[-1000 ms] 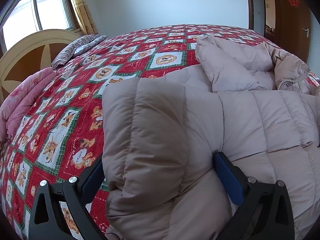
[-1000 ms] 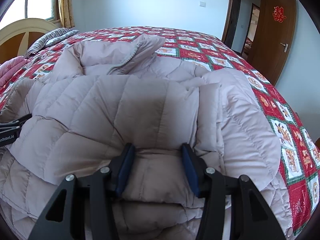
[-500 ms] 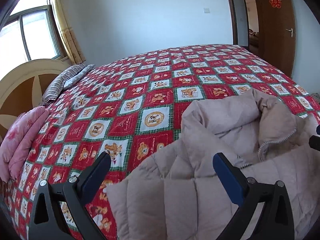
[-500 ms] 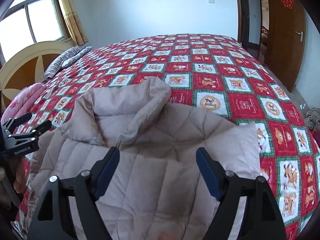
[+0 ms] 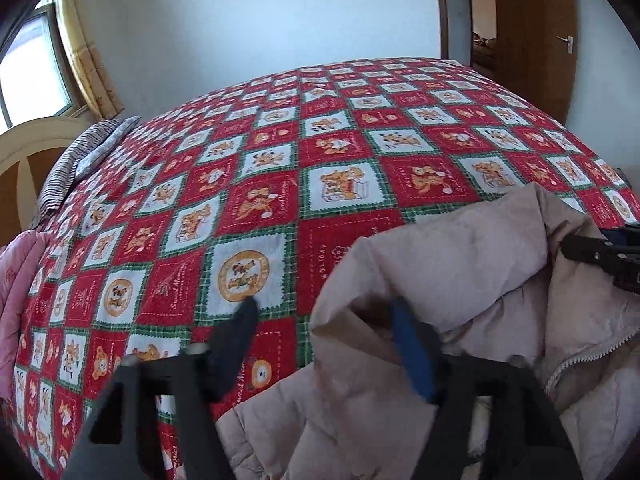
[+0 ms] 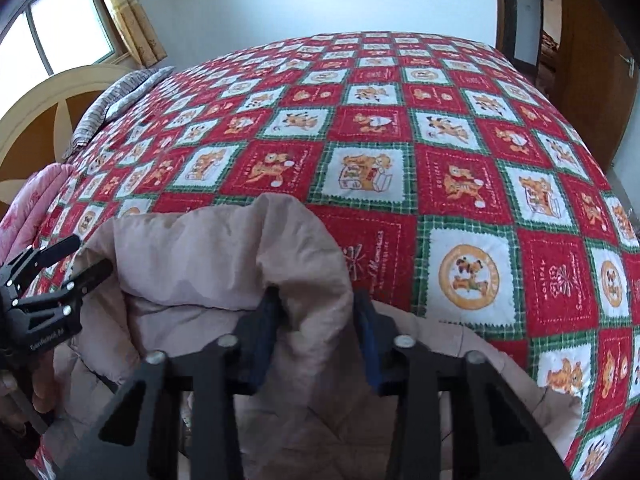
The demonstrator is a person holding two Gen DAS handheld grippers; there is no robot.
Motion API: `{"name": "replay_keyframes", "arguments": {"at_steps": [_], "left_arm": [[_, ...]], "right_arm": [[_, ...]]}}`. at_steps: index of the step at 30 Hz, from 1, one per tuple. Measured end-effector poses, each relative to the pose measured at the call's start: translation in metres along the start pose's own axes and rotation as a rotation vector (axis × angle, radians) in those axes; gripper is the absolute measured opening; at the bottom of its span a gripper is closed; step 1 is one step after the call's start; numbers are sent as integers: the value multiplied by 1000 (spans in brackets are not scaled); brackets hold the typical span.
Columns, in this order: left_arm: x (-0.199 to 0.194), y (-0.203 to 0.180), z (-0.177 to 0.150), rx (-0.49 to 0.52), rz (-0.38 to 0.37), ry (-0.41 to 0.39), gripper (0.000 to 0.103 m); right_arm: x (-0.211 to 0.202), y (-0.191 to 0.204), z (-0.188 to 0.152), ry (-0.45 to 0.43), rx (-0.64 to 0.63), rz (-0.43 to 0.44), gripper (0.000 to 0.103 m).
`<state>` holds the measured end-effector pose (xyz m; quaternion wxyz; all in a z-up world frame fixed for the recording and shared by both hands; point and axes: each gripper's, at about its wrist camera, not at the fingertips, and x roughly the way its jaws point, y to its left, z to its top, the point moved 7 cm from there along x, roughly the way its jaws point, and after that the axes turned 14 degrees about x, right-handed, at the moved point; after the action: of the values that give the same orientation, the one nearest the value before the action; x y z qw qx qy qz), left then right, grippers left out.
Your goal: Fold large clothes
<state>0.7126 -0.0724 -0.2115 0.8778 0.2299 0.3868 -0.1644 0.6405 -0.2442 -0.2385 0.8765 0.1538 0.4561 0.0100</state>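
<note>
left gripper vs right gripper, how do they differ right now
Jaw gap: the right gripper is pinched on a raised fold of the beige jacket; the left gripper stands wider, the jacket's edge between its fingers but not pressed. Sharpness: the left is motion-blurred, the right crisp. Both have just been closing, and both have black frames with blue pads.

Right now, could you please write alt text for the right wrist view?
The right gripper pinches a fold of a beige jacket on a red patchwork quilt. The left gripper is at the left edge.
</note>
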Motion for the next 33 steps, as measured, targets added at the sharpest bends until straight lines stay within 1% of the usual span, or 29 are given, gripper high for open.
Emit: {"name": "replay_keyframes", "arguments": {"at_steps": [1, 2, 3, 5, 8, 9, 11, 13, 16, 19, 21, 22, 24, 25, 26, 27, 28, 29, 30, 31, 33], "left_arm": [[1, -4, 0, 18, -26, 10, 14], [-1, -5, -1, 37, -15, 17, 8], [-6, -4, -1, 45, 1, 3, 7], [-22, -3, -3, 40, -4, -43, 4], [-42, -2, -12, 46, -9, -80, 2], [-47, -3, -17, 55, 0, -88, 2], [-52, -4, -30, 61, -1, -93, 1], [-50, -8, -44, 71, -6, -75, 1], [-41, -17, -62, 116, 13, -40, 1], [-29, -24, -72, 142, 17, -7, 1], [-26, -25, -76, 142, 16, -3, 1], [-24, -24, -76, 138, 11, -1, 1], [-23, -24, -77, 136, 4, -2, 1], [-23, -23, -78, 136, 1, -3, 1], [-23, -23, -78, 136, -1, -3, 1], [-22, -23, -79, 136, -3, -5, 1], [-21, -24, -79, 136, -3, -5, 1], [-21, -24, -79, 137, -2, -4, 1], [-20, -25, -79, 140, 1, -2, 1], [-19, -26, -79, 143, 5, -1, 1], [-19, -28, -78, 154, 19, 1, 1]], "right_arm": [[-4, 2, -1, -11, -30, -13, 13], [-11, 3, -3, -35, -70, -38, 11], [-17, 4, -3, -56, -101, -56, 10], [-34, 3, -7, -92, -136, -68, 8], [-50, -5, -14, -127, -165, -94, 7], [-53, -9, -18, -133, -174, -106, 7], [-54, -19, -27, -129, -180, -125, 6], [-45, -31, -36, -104, -170, -150, 6], [-33, -46, -51, -62, -154, -171, 6], [-34, -47, -58, -60, -166, -178, 6], [-38, -44, -59, -45, -185, -167, 6], [-43, -43, -60, -35, -196, -157, 8], [-56, -43, -59, -47, -213, -163, 20], [-64, -43, -58, -57, -214, -159, 27], [-76, -43, -55, -78, -204, -151, 35], [-85, -40, -52, -105, -189, -141, 38], [-95, -37, -47, -138, -170, -128, 46], [-105, -33, -40, -178, -137, -103, 52], [-111, -28, -33, -208, -98, -71, 52], [-111, -21, -26, -216, -73, -48, 52], [-97, -3, -13, -207, -55, -19, 52]]}}
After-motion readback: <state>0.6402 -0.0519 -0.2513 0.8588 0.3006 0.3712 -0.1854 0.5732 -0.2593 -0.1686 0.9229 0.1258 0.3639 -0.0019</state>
